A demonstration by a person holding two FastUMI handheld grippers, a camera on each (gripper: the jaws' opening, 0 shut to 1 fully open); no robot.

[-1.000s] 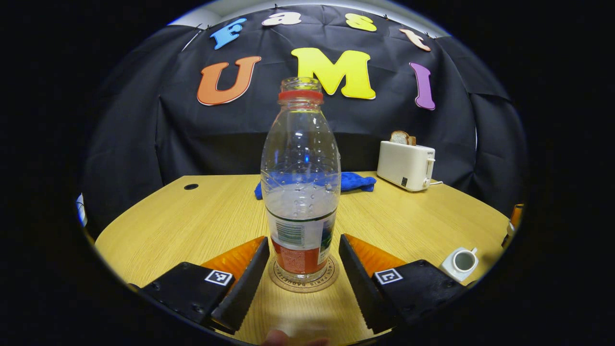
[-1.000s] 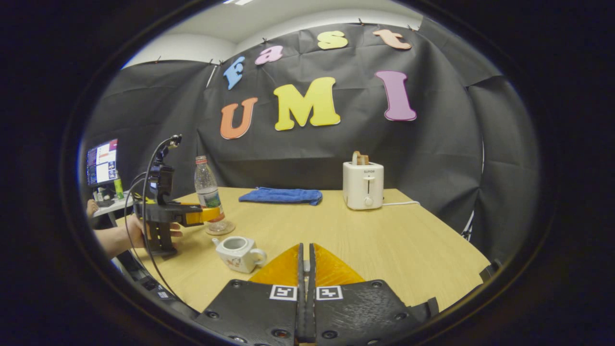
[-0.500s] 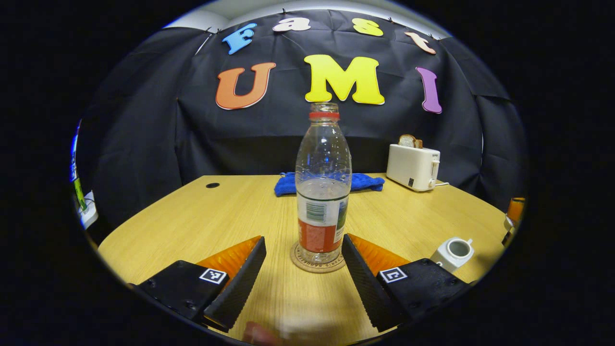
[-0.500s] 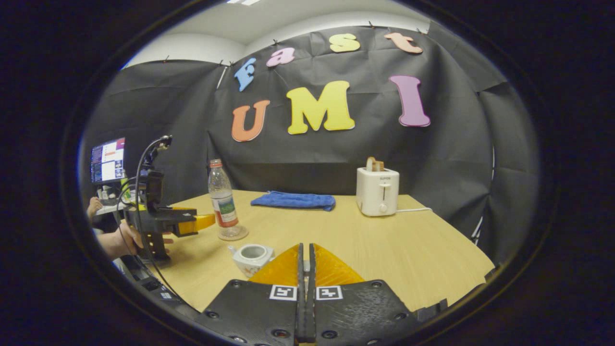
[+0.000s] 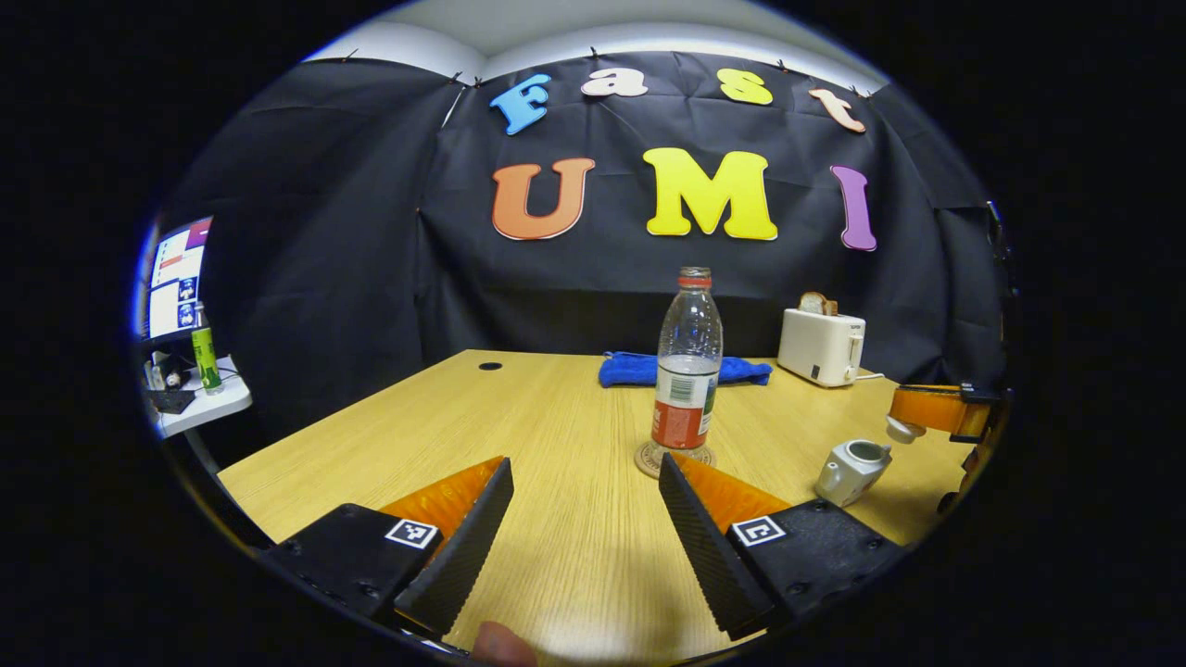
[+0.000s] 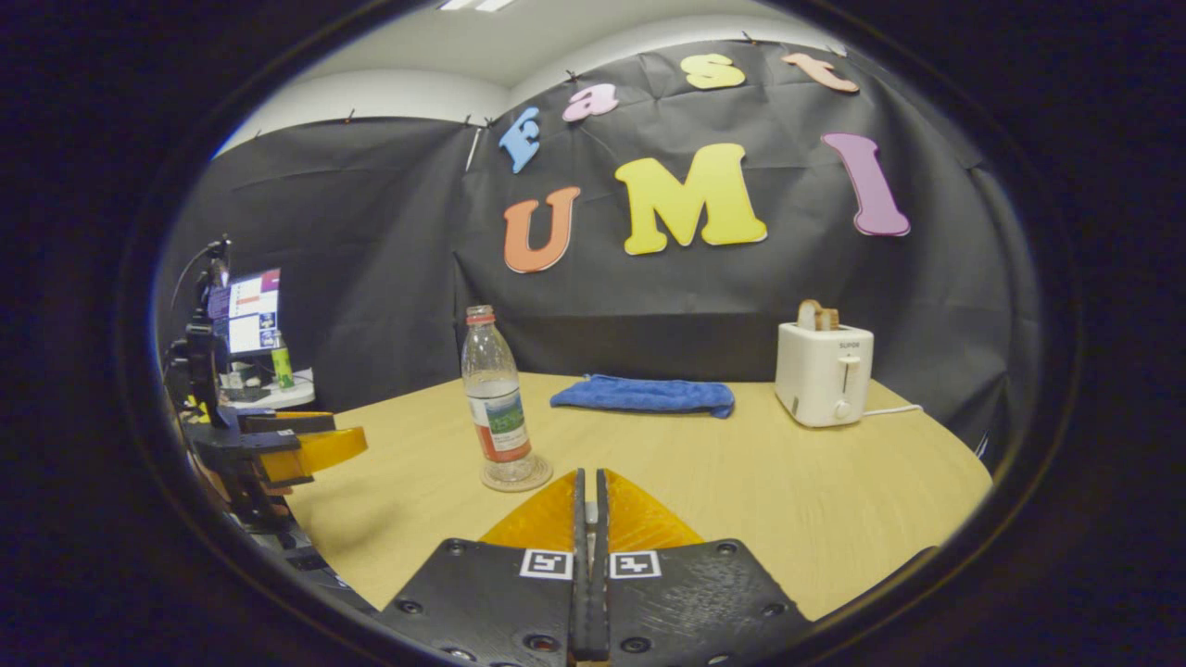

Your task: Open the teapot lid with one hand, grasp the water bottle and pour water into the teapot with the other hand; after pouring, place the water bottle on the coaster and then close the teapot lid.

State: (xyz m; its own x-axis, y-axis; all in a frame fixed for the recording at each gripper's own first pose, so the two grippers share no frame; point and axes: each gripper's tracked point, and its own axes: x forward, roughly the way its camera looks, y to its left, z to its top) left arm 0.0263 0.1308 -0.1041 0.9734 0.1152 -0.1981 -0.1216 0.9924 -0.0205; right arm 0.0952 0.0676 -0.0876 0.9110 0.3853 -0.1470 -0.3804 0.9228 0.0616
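— Start big. What's on the worktop (image 5: 519, 408)?

— The water bottle (image 5: 687, 361) stands upright near the middle, on the coaster (image 5: 648, 460), with a toaster (image 5: 821, 346) and a blue cloth (image 5: 630, 370) behind it. It's uncapped and roughly half full.

— And the teapot (image 5: 848, 471)?

— Just to the right of the bottle, apart from it, mouth open, lid off.

— Who has the bottle?

— Nobody. The left hand-held gripper (image 5: 584, 461) is released, fingers spread wide, well back from it.

— The other one?

— The right hand-held gripper (image 6: 589, 476) is clenched. From the left side I see a small white piece at its tip above the teapot, which I take for the teapot lid (image 5: 901, 429), pinched by its knob.

— How will that lid handle?

— Small, hard and glazed, I'd guess: slippery and breakable, so it wants a steady hold while it is lowered square onto the mouth.

— And the bottle, if it needed moving?

— Thin plastic, light, squashy. Take it at the labelled waist, gently.
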